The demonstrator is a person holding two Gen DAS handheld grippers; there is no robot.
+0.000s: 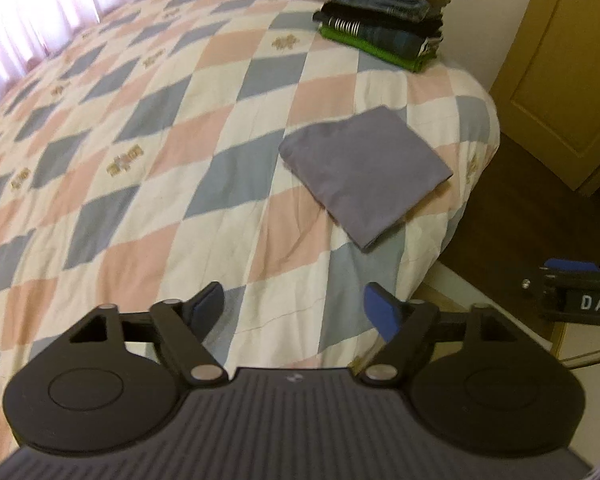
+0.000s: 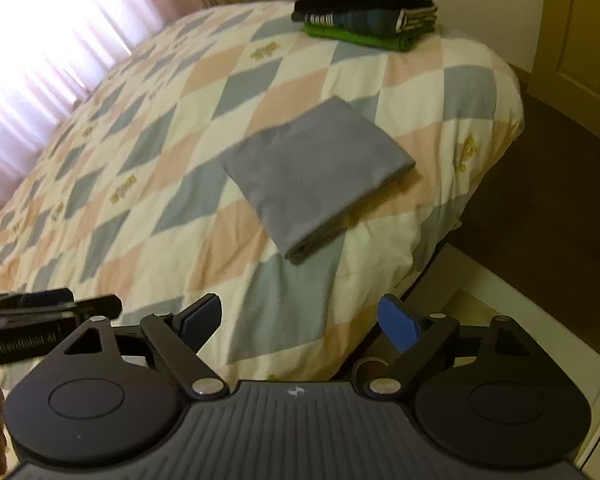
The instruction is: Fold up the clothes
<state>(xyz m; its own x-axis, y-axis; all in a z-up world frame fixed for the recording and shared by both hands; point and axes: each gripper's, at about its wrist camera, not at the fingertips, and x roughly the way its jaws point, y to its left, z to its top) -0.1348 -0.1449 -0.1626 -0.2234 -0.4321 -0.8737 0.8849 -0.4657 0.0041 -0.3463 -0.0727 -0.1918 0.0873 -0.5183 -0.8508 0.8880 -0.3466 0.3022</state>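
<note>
Both your tools hang wide and empty; the shirt lies ahead.
Left tool (image 1: 294, 306) sees shirt (image 1: 366, 174) forward-right; right tool (image 2: 300, 316) faces it straight on, nearer, its long axis running diagonally toward the pile (image 2: 364, 12).

We look steeply down from both wrist cameras, held side by side well above the bed (image 1: 148, 168); both views share the folded grey garment (image 1: 364, 176) and clothes stack (image 2: 364, 8).
</note>
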